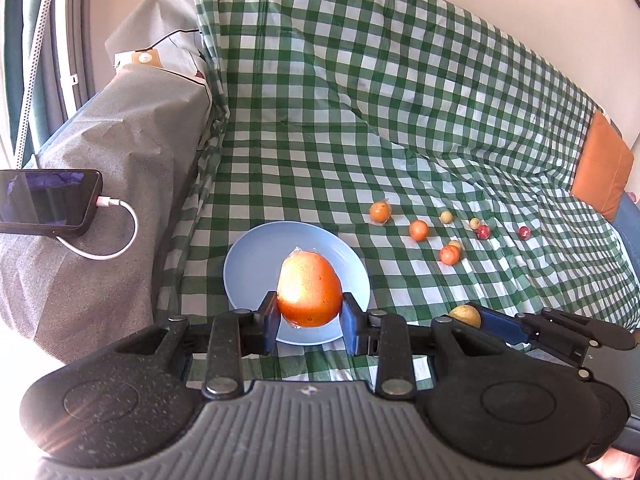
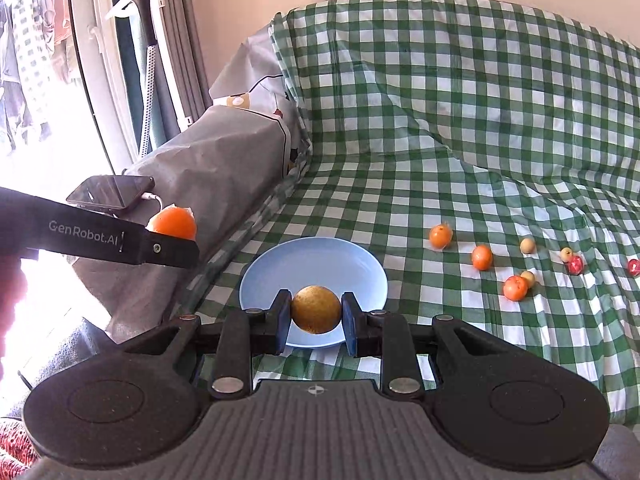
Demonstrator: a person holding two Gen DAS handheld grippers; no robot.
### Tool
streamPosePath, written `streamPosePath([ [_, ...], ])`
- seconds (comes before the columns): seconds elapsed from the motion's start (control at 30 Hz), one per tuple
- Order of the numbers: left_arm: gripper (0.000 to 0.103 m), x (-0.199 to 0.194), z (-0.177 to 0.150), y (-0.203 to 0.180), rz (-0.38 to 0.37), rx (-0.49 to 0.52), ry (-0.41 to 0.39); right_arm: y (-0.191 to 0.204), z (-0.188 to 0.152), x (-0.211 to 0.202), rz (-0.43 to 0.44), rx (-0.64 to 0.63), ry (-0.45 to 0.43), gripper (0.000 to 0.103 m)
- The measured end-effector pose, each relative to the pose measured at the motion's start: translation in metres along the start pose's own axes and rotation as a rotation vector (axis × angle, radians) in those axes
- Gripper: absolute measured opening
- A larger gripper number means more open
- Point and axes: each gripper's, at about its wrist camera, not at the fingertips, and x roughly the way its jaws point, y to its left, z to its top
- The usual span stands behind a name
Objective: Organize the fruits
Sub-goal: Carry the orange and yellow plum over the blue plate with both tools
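Note:
My left gripper [image 1: 309, 312] is shut on a large orange fruit in clear wrap [image 1: 309, 289], held above a light blue plate [image 1: 248, 264] on the green checked cloth. My right gripper [image 2: 316, 314] is shut on a round yellow-brown fruit [image 2: 316, 309], held over the same plate [image 2: 320, 260]. In the left wrist view the right gripper [image 1: 472, 316] shows at the right with its fruit [image 1: 466, 315]. In the right wrist view the left gripper [image 2: 176, 240] shows at the left with the orange fruit [image 2: 174, 222]. Several small orange, beige and red fruits lie to the right of the plate, among them an orange one [image 1: 419, 230] [image 2: 481, 257].
A grey covered armrest [image 1: 120, 168] stands left of the plate, with a phone [image 1: 48, 202] on a white charging cable. The checked cloth runs up the backrest [image 1: 400, 60]. An orange cushion [image 1: 604, 168] sits at the far right. A window and a garment steamer [image 2: 140, 8] are at the left.

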Motion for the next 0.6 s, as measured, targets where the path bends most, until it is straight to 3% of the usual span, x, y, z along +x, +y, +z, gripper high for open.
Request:
streamPosePath([
  [0.6, 0.035, 0.045, 0.023, 0.007, 0.002, -0.013, 0.040, -0.011, 0.008, 0.045, -0.011, 0.001, 0.061, 0.028],
])
